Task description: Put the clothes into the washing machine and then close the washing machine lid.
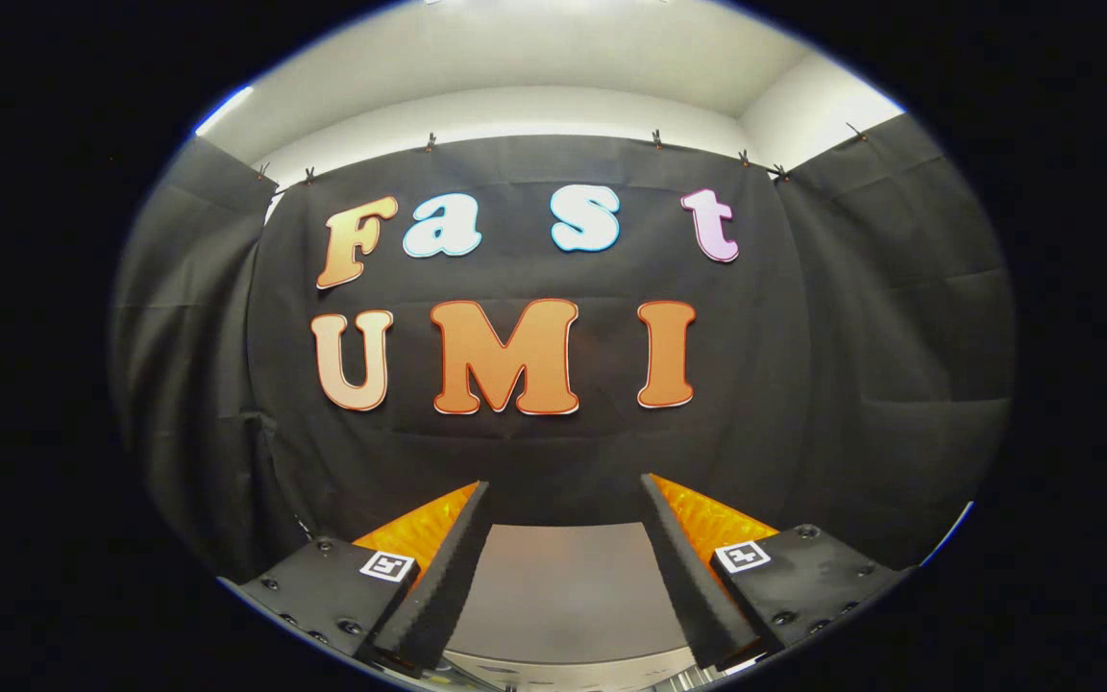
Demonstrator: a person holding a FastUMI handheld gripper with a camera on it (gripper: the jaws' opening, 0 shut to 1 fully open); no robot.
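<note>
Gripper (565, 495) fingers stand spread wide apart with nothing held between them, pointing level toward the far wall of the booth instead of down at any work. Each finger (453, 567) narrows to its tip, and a small square marker tag (387, 565) sits on the body behind the left finger, with a matching one behind the right. Between the fingers and just beyond them lies a flat, pale grey surface (563, 586), reaching away to the foot of the wall; it may be the top of the washing machine or its lid, but from this angle I cannot tell which, nor whether a lid is open or down. A strip of lighter, ridged material (678, 678) peeks out below the right finger, too little of it to name. No clothes can be made out here, so where they lie, inside the machine or elsewhere, cannot be told. Beyond the surface hangs the black cloth wall (553, 452), pinned by small clips (655, 139) along its upper edge, with further cloth panels (899, 336) folding in on the left and right. Above the cloth runs a white wall and ceiling (553, 58). Held high, level and open like this, the gripper suits either a pause ahead of reaching for laundry or a rest after the lid has been lowered; the scene fits both.
</note>
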